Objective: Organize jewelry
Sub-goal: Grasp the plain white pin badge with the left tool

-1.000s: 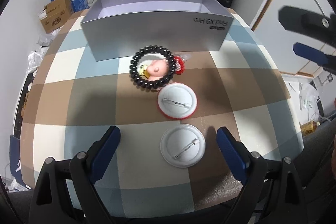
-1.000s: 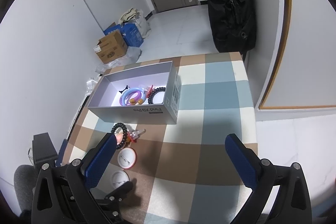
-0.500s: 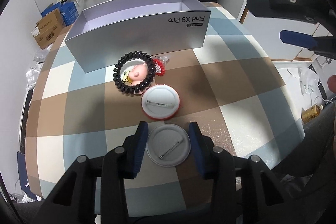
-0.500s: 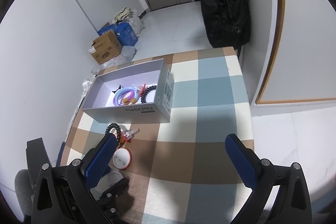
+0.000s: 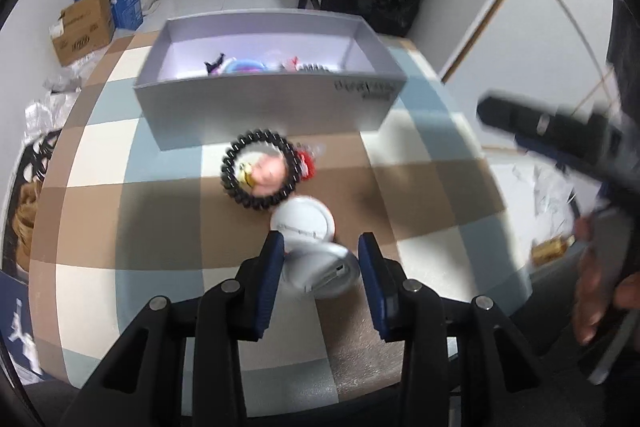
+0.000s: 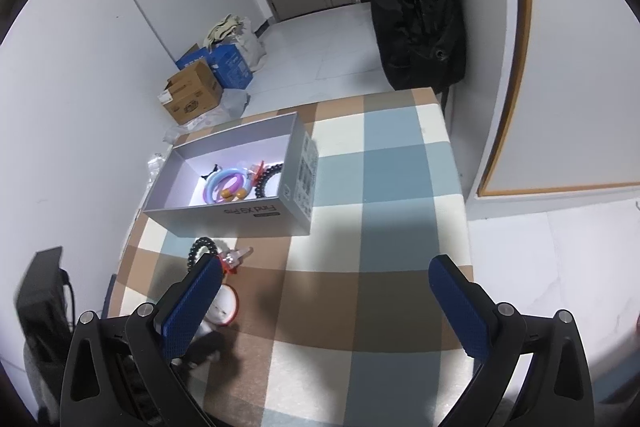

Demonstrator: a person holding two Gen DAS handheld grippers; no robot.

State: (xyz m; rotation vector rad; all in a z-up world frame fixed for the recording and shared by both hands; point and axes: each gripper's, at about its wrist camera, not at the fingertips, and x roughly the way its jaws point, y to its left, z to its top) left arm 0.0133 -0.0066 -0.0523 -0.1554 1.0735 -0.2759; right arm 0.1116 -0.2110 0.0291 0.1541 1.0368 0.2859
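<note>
The left tool [image 5: 322,277] is clamping a white pin badge [image 5: 320,271] between its blue pads [image 5: 270,281], the badge tilted and lifted off the checked bench [image 5: 160,211], its edges pressing against both pads. Just beyond the tool, a second badge with a red rim [image 5: 302,219] is lying on the bench, its pin back facing up. Touching that badge on the far side, a black bead bracelet [image 5: 260,175] is ringing a small pink figure [image 5: 269,174], with a red-and-white trinket [image 5: 307,163] at its right edge. Further on, the grey box [image 5: 264,107] is standing open, with coloured pieces showing along its near inner wall. The view is blurred, so finer detail is not clear. At the right, the other tool [image 5: 560,143] is showing as a dark smear held by a hand [image 5: 600,291].

In the right wrist view, the right tool [image 6: 326,307] is standing wide open with nothing between its pads, hanging above the bench. The grey box [image 6: 236,215] is lying well ahead and to its left, holding a purple-blue ring [image 6: 224,183], orange beads and a dark bead bracelet [image 6: 267,177]. The black bead bracelet [image 6: 200,247] and red-rimmed badge [image 6: 227,307] are lying beside the tool's left pad, partly hidden by it.
</note>
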